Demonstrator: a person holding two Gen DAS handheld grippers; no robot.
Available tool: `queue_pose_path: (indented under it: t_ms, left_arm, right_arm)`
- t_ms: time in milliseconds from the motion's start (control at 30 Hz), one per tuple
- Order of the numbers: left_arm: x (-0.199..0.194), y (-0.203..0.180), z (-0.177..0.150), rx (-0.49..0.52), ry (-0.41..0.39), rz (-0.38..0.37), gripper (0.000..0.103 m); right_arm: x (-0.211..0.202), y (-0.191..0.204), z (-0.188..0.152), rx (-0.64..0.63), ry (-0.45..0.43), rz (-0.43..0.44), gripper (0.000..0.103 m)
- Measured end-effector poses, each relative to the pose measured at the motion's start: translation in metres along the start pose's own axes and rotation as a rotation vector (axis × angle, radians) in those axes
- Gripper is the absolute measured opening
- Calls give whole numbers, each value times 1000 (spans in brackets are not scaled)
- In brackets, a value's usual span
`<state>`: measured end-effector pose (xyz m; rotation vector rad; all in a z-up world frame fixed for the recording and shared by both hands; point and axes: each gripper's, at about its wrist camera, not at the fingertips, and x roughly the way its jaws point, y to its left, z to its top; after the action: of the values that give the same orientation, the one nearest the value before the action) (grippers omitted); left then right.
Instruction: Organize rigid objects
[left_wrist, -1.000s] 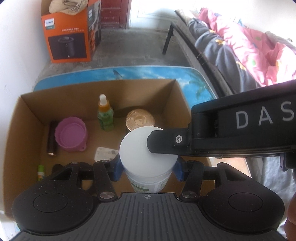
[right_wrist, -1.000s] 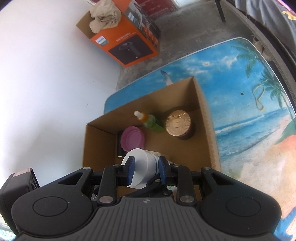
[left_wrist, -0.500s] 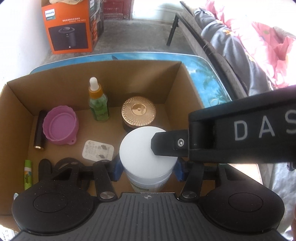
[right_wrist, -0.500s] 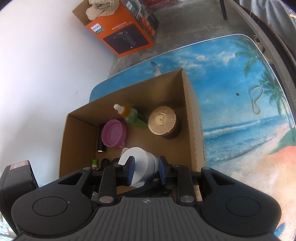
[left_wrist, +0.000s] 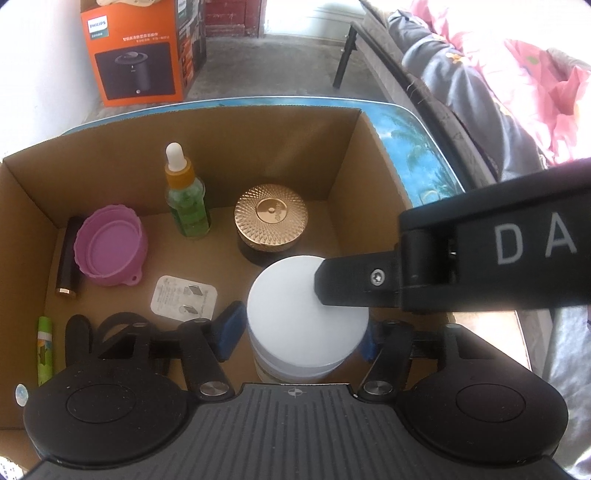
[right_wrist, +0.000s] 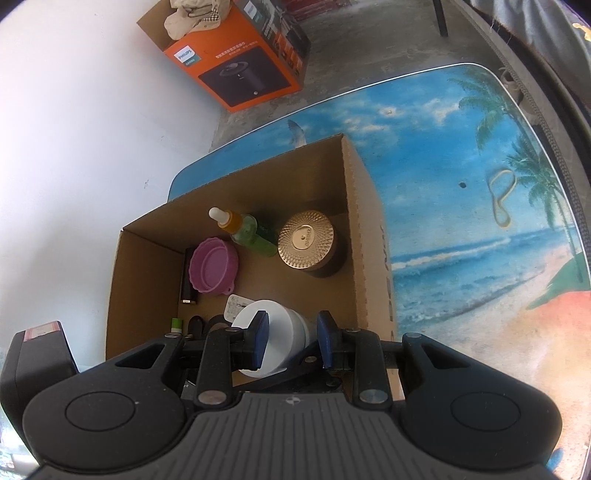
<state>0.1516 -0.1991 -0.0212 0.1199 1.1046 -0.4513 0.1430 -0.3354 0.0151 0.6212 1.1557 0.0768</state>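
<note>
Beach-print table (right_wrist: 443, 184) carries an open cardboard box (left_wrist: 258, 147), and all the work is inside it.

Nearest the left wrist camera, the left gripper (left_wrist: 299, 338) straddles a white jar (left_wrist: 306, 302) that stands upright on the box floor, toward the near right corner. Its jaws look parted: a thin gap shows between the left pad and the jar's side, while the other pad is mostly hidden behind the jar. The right gripper (right_wrist: 293, 339) hangs above the same jar with its jaws part open and nothing clamped; one of its fingers reaches over the lid, though whether it touches is hard to tell.

The jar is squat and round, with a plain matte white lid, a slightly paler body and no dents. It looks stiff and stable on its base.

I judge the step to be the release of the jar into the box. The next move calls for lifting both grippers straight up, so that no pad drags the jar over, and then going for the next item.

Just behind the jar sits a gold-lidded pot (left_wrist: 270, 218), close but apparently not touching. Left of it lie a white plug adapter (left_wrist: 183, 302), a purple folding cup (left_wrist: 109, 251) and a dark tube (left_wrist: 68, 266). A green dropper bottle (left_wrist: 186, 206) stands near the back wall.
</note>
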Motion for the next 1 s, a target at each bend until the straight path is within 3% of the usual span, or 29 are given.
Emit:
queue_pose_path:
  t_ms: [467, 667, 800, 1000]
  left_arm:
    - [-6, 5, 0, -14, -15, 5, 80]
    - [-40, 15, -5, -34, -114, -29, 86]
    - [-77, 25, -14, -38, -206, -32, 96]
    - [-124, 41, -31, -35, -280, 50, 103]
  right_arm:
    - [-11, -11, -1, 62, -44, 5, 38]
    - [-41, -2, -9, 60, -159, 27, 55]
    - [-66, 6, -23, 67, -251, 36, 67]
    - [-100, 26, -56, 50, -360, -3, 87]
